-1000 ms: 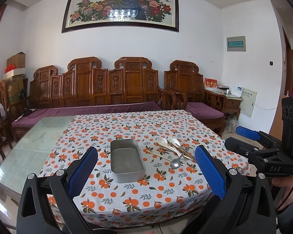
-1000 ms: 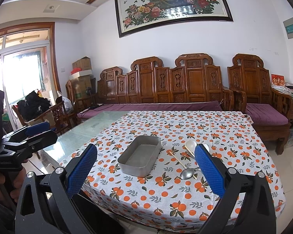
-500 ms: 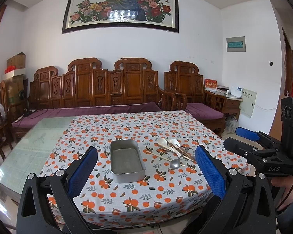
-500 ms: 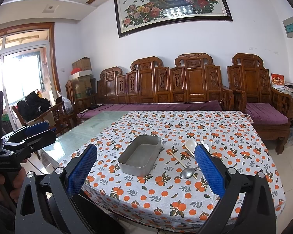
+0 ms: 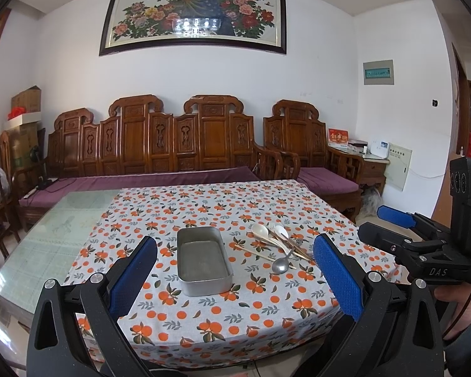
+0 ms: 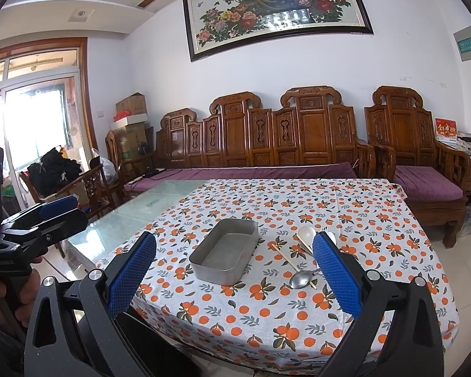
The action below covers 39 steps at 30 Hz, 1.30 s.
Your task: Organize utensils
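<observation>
Orange-printed cloth (image 5: 210, 314) covers the near part of a table (image 5: 47, 235) that fills the lower middle of both views, with bare glass at its left end. Behind it, across the middle of the frame, runs a carved wooden bench (image 5: 160, 144).

On the cloth, just below frame centre, sits a grey metal tray (image 5: 204, 260), nothing in it, its long axis running away from the viewer. Just right of the tray lies the pile of utensils (image 5: 279, 245): white spoons (image 5: 260, 231), chopsticks (image 5: 254, 253) and a metal spoon (image 5: 281, 265), crossing one another, handles mostly angled toward the upper left to lower right (a fork may be among them; it is too small to be sure).

The left gripper (image 5: 235, 276) frames the tray in its own view, blue pads wide apart, holding nothing. The right gripper (image 6: 235, 273) is likewise spread wide and holds nothing; in its view the pile sits at the right pad's inner edge, partly hidden behind it. Both hang short of the near table edge, not yet over the cloth.

The pile lies on the right side, so the right gripper looks the nearer one to reach it. There is open cloth all round the tray and the pile; the crossed handles may make lifting one piece awkward.
</observation>
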Available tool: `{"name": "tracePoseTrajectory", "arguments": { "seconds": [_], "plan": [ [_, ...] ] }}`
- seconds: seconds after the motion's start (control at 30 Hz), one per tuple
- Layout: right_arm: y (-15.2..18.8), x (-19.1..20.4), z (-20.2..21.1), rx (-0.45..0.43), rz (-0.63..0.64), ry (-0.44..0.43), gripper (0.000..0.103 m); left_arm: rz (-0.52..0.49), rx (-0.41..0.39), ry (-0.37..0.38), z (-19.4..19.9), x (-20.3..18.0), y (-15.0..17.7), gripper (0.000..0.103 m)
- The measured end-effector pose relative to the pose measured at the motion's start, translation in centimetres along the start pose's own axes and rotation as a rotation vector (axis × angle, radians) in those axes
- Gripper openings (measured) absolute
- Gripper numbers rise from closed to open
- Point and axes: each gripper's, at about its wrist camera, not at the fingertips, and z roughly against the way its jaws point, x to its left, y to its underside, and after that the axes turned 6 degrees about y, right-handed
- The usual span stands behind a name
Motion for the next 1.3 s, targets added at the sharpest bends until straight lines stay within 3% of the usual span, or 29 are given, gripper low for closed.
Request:
{"name": "tracePoseTrajectory", "arguments": {
  "seconds": [0.47,0.67,0.97,1.3],
  "plan": [
    [0.0,0.0,0.0,0.007,-0.001,0.002,0.100,-0.001,0.007,-0.002,-0.3,0.0,0.6,0.096],
    [0.9,-0.5,-0.9,0.027,-0.006,0.021,0.100,0.012,0.050,-0.007,-1.7,0.6,1.5,0.096],
    [2.2,-2.7,-3.7,0.092,-0.013,0.077,0.091,0.011,0.125,-0.008,-5.0,1.1,2.8,0.096],
    [2.1,-6.0,-7.9,0.171,-0.002,0.105,0.072,0.003,0.186,0.000,-9.2,1.1,3.2,0.096]
  ]
}}
